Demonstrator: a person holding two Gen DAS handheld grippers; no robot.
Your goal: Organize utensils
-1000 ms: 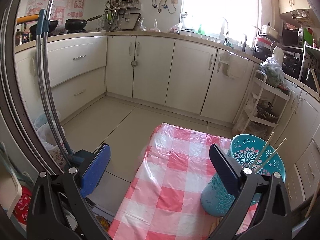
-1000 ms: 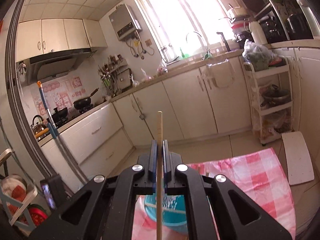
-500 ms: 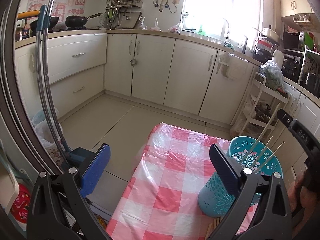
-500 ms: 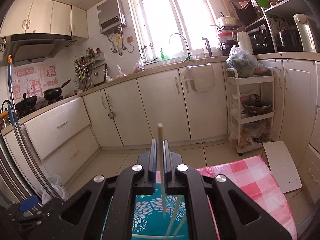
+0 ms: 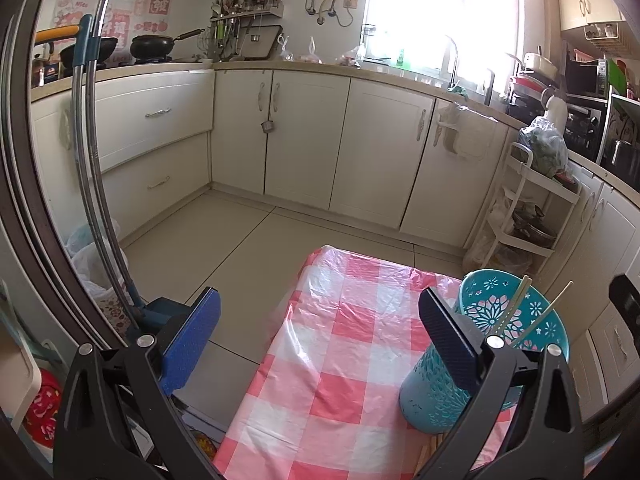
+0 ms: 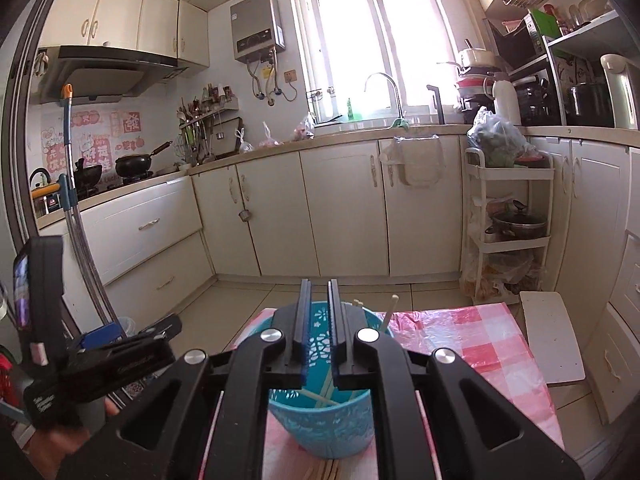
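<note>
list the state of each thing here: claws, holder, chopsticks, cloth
left claw: open wide, empty
right claw: just opened a little, nothing between its pads
teal holder: upright on the cloth
chopsticks: leaning inside the holder
checked cloth: spread flat

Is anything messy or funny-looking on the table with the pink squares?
Mostly tidy. The chopsticks lean crookedly in the teal holder, one apart from the others. The plastic tablecloth is wrinkled. More chopsticks lie on the table beside the holder's base, not yet put away. Nothing looks spilled or broken.
</note>
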